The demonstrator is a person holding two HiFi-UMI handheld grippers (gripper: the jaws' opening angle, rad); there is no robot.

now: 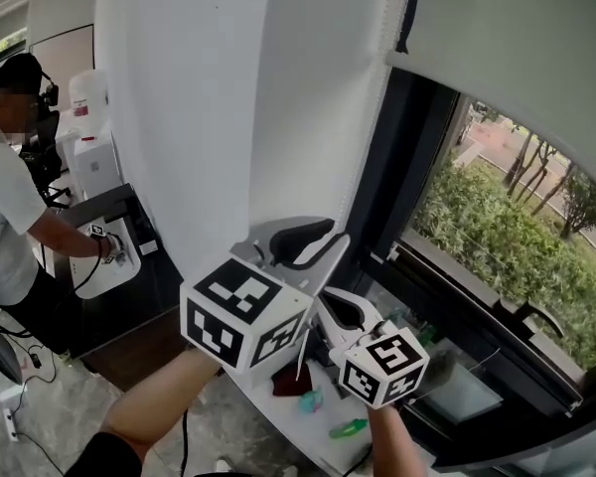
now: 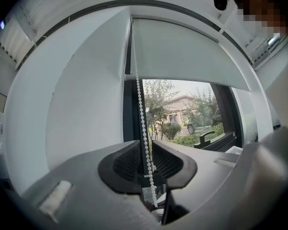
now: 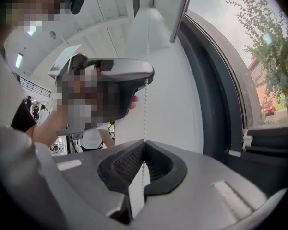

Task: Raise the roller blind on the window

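Note:
The white roller blind (image 2: 182, 51) covers the upper part of the window; its bottom edge hangs above the view of trees and a house. The white bead chain (image 2: 140, 109) runs down beside the dark window frame. My left gripper (image 2: 145, 145) is open, and the chain passes through the gap between its pads without being pressed. Lower on the same chain (image 3: 146, 109), my right gripper (image 3: 144, 143) is shut on it. In the head view the left gripper (image 1: 313, 238) is above and to the left of the right gripper (image 1: 343, 306), both close to the window frame.
A white wall panel (image 1: 209, 97) stands left of the window. Below the grippers a white sill (image 1: 278, 405) holds a red item (image 1: 290, 381) and a green item (image 1: 348, 428). A person in a white shirt (image 1: 5, 207) works at a dark desk (image 1: 129, 296) on the left. A window handle (image 1: 526, 316) sticks out.

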